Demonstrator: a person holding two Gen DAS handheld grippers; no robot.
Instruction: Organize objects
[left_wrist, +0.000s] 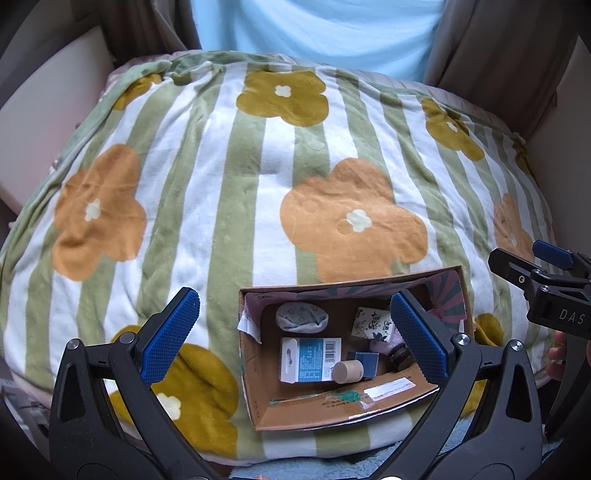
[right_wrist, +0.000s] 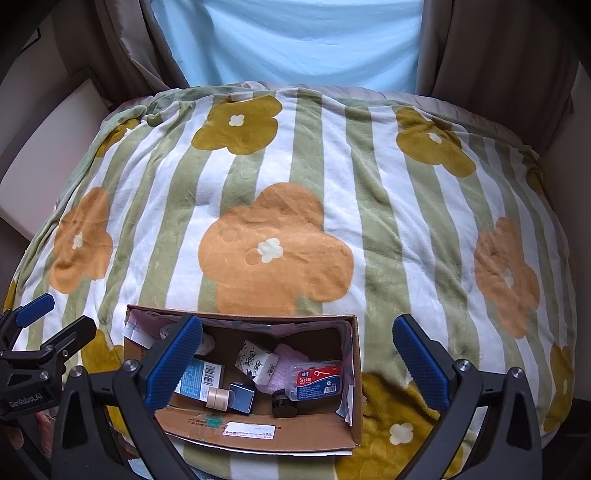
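An open cardboard box (left_wrist: 332, 410) (right_wrist: 258, 430) sits on the near edge of a flower-patterned blanket. Inside lie a white and blue packet (left_wrist: 308, 360) (right_wrist: 201, 378), a small beige cylinder (left_wrist: 347, 371) (right_wrist: 218, 398), a dark blue box (left_wrist: 365, 363) (right_wrist: 242, 397), a patterned tissue pack (left_wrist: 373, 323) (right_wrist: 256, 362), a rolled sock (left_wrist: 301, 315), a pink cloth (right_wrist: 284, 362), a dark jar (right_wrist: 282, 400) and a floss pick case (right_wrist: 316, 380). My left gripper (left_wrist: 291, 339) is open and empty above the box. My right gripper (right_wrist: 295, 362) is open and empty above it too.
The striped blanket (left_wrist: 258, 166) (right_wrist: 332, 184) with orange and olive flowers covers a bed. A light blue sheet (left_wrist: 314, 29) hangs behind, between brown curtains (right_wrist: 498, 55). The right gripper shows at the left wrist view's right edge (left_wrist: 546, 280); the left gripper at the right view's left edge (right_wrist: 33, 343).
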